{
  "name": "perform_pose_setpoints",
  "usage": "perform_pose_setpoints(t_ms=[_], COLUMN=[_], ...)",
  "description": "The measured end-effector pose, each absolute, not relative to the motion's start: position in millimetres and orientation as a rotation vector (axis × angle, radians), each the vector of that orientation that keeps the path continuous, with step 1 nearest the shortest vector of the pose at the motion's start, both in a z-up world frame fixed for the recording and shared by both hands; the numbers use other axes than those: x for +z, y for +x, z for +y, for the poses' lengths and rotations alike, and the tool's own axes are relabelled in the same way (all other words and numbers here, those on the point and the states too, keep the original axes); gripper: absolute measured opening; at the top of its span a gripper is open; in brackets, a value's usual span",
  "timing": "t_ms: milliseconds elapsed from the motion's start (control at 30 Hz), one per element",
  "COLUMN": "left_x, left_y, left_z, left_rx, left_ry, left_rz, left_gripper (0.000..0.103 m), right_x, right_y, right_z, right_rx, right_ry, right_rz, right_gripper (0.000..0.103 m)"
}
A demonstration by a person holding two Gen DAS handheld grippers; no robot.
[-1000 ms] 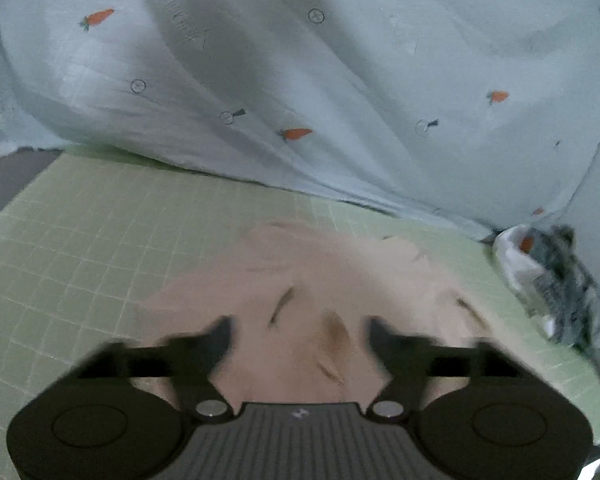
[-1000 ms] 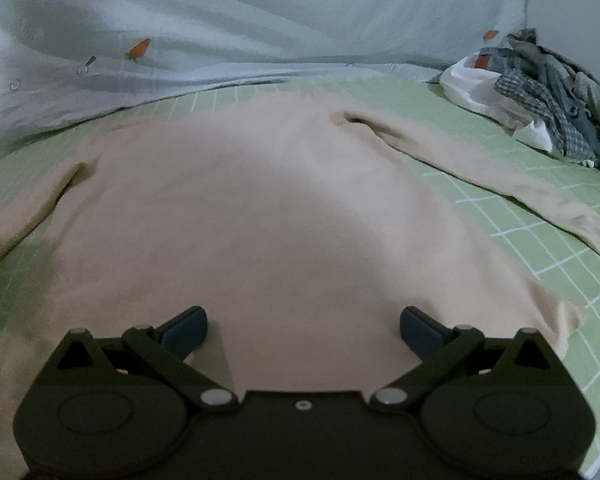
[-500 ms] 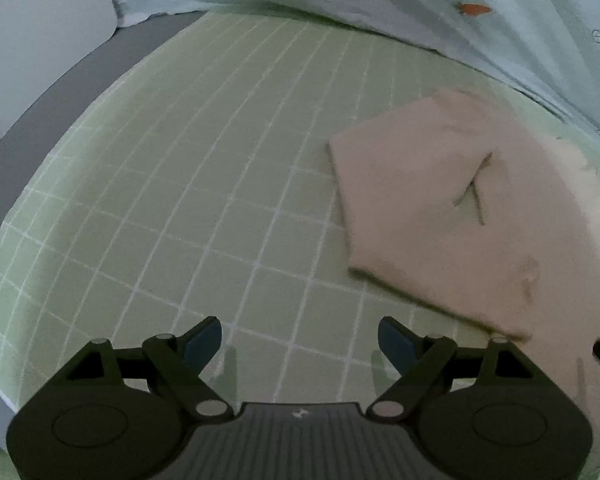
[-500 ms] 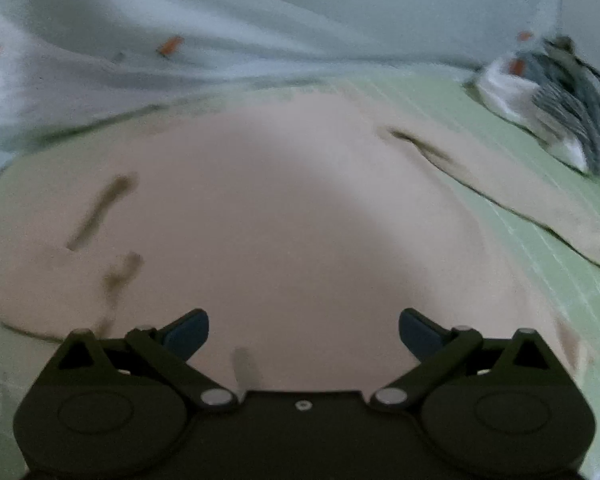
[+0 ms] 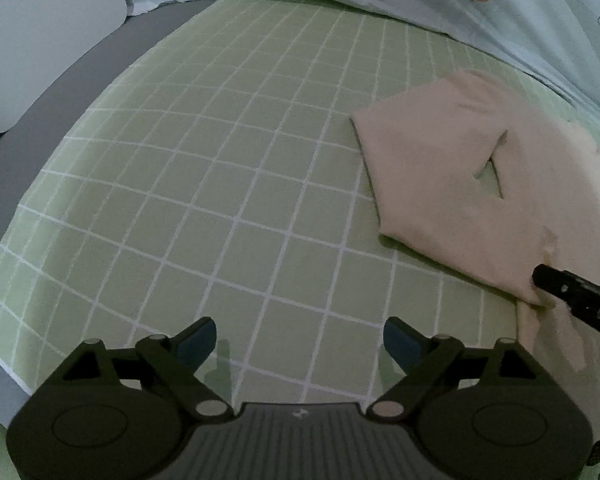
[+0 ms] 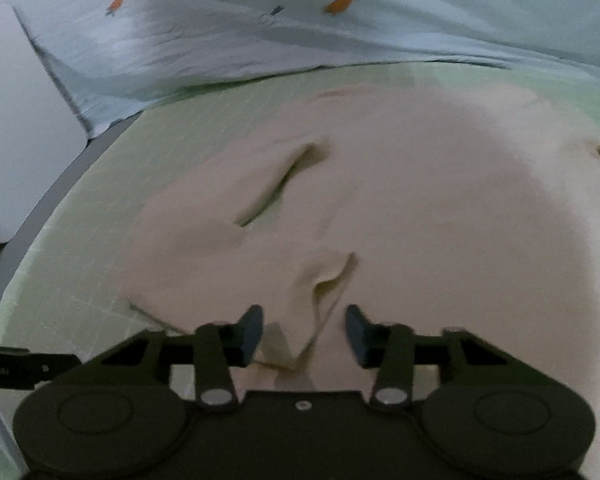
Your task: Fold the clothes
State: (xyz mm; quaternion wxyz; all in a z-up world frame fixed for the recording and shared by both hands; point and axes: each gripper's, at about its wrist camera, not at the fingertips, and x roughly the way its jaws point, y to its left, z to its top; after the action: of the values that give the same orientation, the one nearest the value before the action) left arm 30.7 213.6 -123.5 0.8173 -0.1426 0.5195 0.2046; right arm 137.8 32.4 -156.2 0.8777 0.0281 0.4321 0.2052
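Left hand-held gripper (image 5: 298, 340): jaws spread wide, nothing between them, hovering over a bare stretch of the green grid-patterned sheet (image 5: 228, 184) at the lower centre of the left wrist view. Right hand-held gripper (image 6: 303, 334): jaws partly drawn in but with a gap between the pads, a raised ridge of cloth standing between them at the lower centre of the right wrist view; whether the pads touch that ridge cannot be told. Peach long-sleeved top (image 6: 440, 220): the task's garment, lying spread on the sheet, filling most of the centre and right of the right wrist view, with a dark crease in its upper-left portion; in the left wrist view the same top (image 5: 452, 168) lies at the right of the frame, its left portion folded over with a straight edge, a small slit of green showing through. Black bar of the right tool (image 5: 576, 300): at the right edge of the left wrist view, touching the garment's lower edge. Pale blue carrot-print blanket (image 6: 260, 32): bunched along the top of both frames, beyond the garment. White rounded panel (image 5: 40, 32): upper left of the frame, beside a grey border (image 5: 52, 120) edging the sheet.
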Motion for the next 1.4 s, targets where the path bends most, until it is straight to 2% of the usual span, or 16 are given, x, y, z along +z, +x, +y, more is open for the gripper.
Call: perform_pose_setpoints(t_ms=[67, 133, 467, 700, 1067, 1200, 1267, 1300, 1333, 1400], left_x=[-121, -119, -101, -96, -116, -133, -141, -143, -146, -153], left_y=[32, 33, 41, 59, 97, 107, 108, 107, 107, 107], left_z=[210, 207, 156, 73, -30, -45, -46, -46, -45, -44], left_rx=[0.443, 0.451, 0.452, 0.365, 0.316, 0.386, 0.427, 0.445, 0.464, 0.505], left_ry=[-0.296, -0.288, -0.290, -0.230, -0.202, -0.262, -0.296, -0.310, -0.325, -0.353], left_rz=[1.098, 1.088, 1.022, 1.011, 1.037, 1.079, 1.099, 1.108, 1.121, 1.141], left_gripper=[0.091, 0.091, 0.091, 0.091, 0.091, 0.091, 0.091, 0.092, 0.093, 0.096], right_x=[-158, -155, -119, -96, -103, -114, -120, -123, -125, -131], right_y=[139, 138, 132, 142, 167, 183, 191, 195, 201, 210], right_z=[35, 33, -27, -114, -256, -276, -274, -269, -263, -250], right_rx=[0.431, 0.443, 0.493, 0.415, 0.270, 0.342, 0.405, 0.442, 0.483, 0.554], right_ry=[0.030, 0.021, 0.059, 0.110, 0.131, 0.130, 0.102, 0.087, 0.071, 0.030], right_rz=[0.909, 0.904, 0.777, 0.719, 0.724, 0.788, 0.811, 0.817, 0.819, 0.825], right_gripper=[0.026, 0.004, 0.003, 0.003, 0.000, 0.007, 0.020, 0.036, 0.047, 0.048])
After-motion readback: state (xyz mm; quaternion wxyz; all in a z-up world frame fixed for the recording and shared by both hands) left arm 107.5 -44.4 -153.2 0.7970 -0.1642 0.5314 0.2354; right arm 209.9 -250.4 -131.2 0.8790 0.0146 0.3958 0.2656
